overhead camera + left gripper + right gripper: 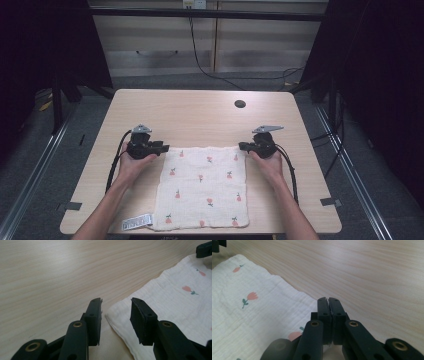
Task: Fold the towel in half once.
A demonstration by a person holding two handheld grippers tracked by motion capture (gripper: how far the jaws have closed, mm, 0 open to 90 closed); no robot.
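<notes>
A cloth [202,187] lies flat in the lower middle of the high view, on a table [200,112]. It is white with small pink flowers. It looks thin, soft and light, so it will bend and flop when picked up, and it will not break. The best spots to hold it look like the two far corners, near the middle of the picture. The right gripper [243,146] is at the cloth's upper right corner. Its jaws are pressed together, and in the right gripper view [328,300] the cloth's edge runs right up to them, so they seem to pinch that corner. The left gripper [166,148] is at the upper left corner. In the left gripper view [116,301] its jaws stand apart, with the corner of the cloth [175,305] lying between them and not yet pinched. A small white tag [136,221] sits at the lower left of the cloth
</notes>
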